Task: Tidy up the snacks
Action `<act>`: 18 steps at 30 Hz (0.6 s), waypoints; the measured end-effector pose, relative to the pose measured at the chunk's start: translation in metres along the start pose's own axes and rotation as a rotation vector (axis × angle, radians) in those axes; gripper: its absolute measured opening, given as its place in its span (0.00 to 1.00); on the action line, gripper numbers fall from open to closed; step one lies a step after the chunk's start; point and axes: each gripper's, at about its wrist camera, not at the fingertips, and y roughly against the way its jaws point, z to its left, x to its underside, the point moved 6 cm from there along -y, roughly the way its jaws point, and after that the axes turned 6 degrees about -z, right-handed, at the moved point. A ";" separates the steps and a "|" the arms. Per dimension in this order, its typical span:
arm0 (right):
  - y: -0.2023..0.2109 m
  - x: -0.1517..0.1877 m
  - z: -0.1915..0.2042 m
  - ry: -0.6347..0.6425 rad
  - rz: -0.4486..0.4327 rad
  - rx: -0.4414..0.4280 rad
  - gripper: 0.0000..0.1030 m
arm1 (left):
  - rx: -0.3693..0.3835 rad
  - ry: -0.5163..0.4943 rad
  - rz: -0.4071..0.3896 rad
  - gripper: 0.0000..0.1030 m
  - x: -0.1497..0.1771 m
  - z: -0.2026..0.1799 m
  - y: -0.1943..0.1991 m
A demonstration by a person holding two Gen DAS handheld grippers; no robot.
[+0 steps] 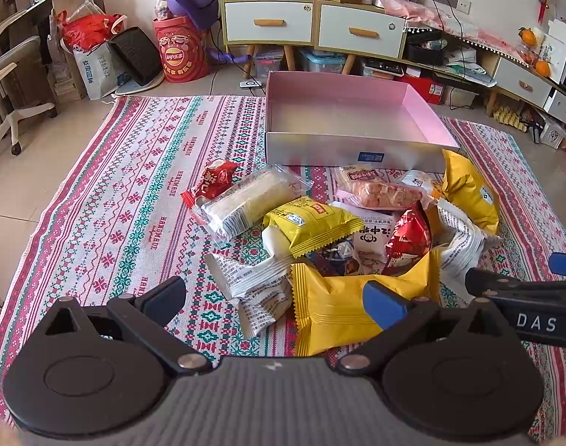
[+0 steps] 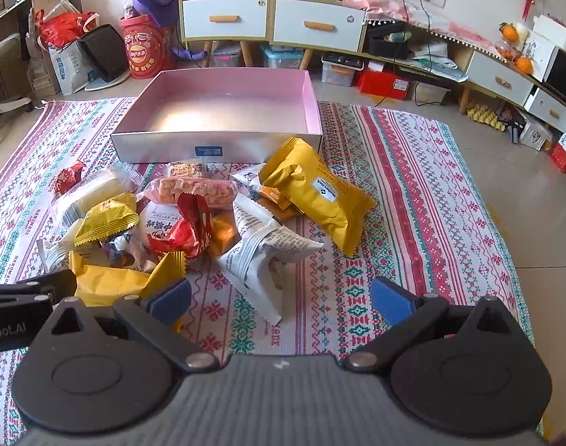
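Left hand-held gripper [image 1: 273, 297]: we found its fingers spread wide, nothing between them, poised low over the near edge of the snack pile. Right hand-held gripper [image 2: 281, 297]: likewise spread and empty, above bare rug [image 2: 413, 186] just beside a white printed packet [image 2: 260, 249].

We noted the snacks heaped loosely on the patterned rug, directly in front of a shallow box [image 1: 342, 146] with a pink inside. No snack lay in the box. Its near wall carried a small blue label.

Pile contents as we logged them:
- large yellow packet [image 1: 342, 308] nearest the left hand-held gripper, its corner under the blue pad of one finger
- smaller yellow packet [image 1: 311, 226] atop the middle of the heap
- clear-wrapped pale cake roll [image 1: 246, 200] on the left side, a small red packet [image 1: 212, 182] touching its far end
- crumpled red foil packet [image 1: 409, 236] right of centre
- pink-wrapped bar of chunky pieces [image 1: 376, 193] close to the box wall
- big yellow packet [image 2: 316, 193] on the right flank, tilted against the box corner

Beyond the rug we recorded cabinets [image 1: 312, 26] with white drawers and a red drum [image 1: 179, 52].
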 end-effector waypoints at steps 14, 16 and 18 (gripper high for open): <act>0.002 -0.001 0.002 -0.001 0.000 -0.006 1.00 | 0.001 0.001 0.001 1.00 0.000 0.000 0.000; 0.002 -0.001 0.002 -0.001 0.001 -0.006 1.00 | 0.002 0.001 0.001 1.00 0.000 -0.001 0.000; 0.002 -0.002 0.002 -0.001 0.002 -0.007 1.00 | 0.001 0.001 0.001 1.00 0.000 -0.001 0.001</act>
